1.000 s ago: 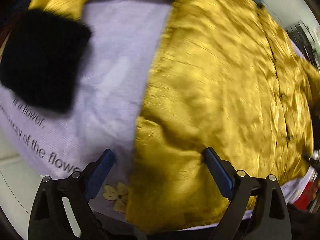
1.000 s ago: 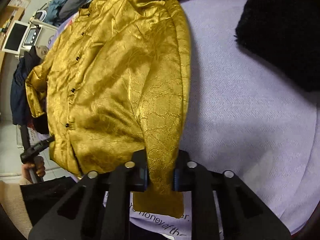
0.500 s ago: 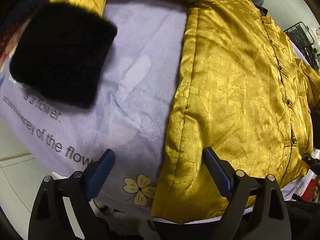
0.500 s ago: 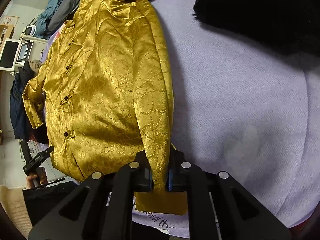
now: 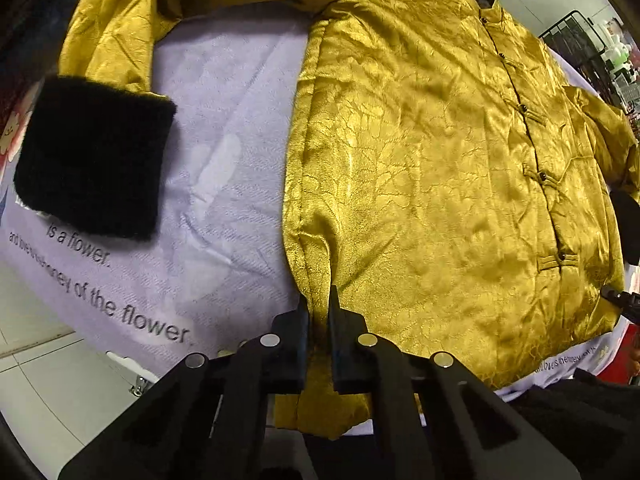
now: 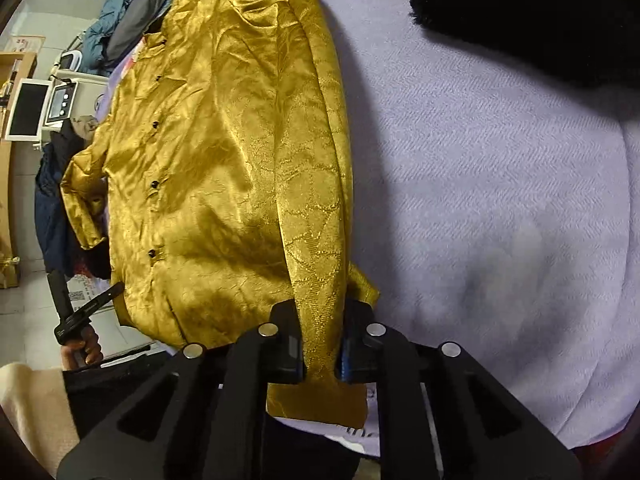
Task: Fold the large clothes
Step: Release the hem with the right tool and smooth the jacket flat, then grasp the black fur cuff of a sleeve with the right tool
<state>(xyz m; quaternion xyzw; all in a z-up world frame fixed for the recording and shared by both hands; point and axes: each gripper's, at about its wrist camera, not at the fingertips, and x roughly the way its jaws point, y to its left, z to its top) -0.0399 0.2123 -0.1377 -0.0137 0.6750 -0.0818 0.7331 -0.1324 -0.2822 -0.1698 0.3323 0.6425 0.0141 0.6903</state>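
Observation:
A gold satin jacket [image 5: 420, 168] with a row of dark buttons lies spread on a lavender cloth [image 5: 224, 140]. My left gripper [image 5: 318, 308] points down and is shut on the jacket's side edge close to the hem, and a flap of gold fabric hangs below the jaws. One sleeve curves round to a black fur cuff [image 5: 92, 160] on the left. In the right wrist view my right gripper [image 6: 322, 320] is shut on a long raised fold of the jacket [image 6: 208, 168], with the hem corner hanging under it. A black fur cuff [image 6: 540, 8] fills the upper right.
The lavender cloth [image 6: 500, 180] carries printed words and hangs over the table edge above a tiled floor [image 5: 52, 380]. A hand [image 6: 80, 344] holds a black gripper handle at the lower left of the right wrist view. Piled clothes [image 6: 120, 20] and a small screen [image 6: 26, 112] stand beyond.
My left gripper's jaws, wide apart before, have closed on the jacket's side edge and lifted slightly. The right gripper keeps its hold on the fold and has barely moved.

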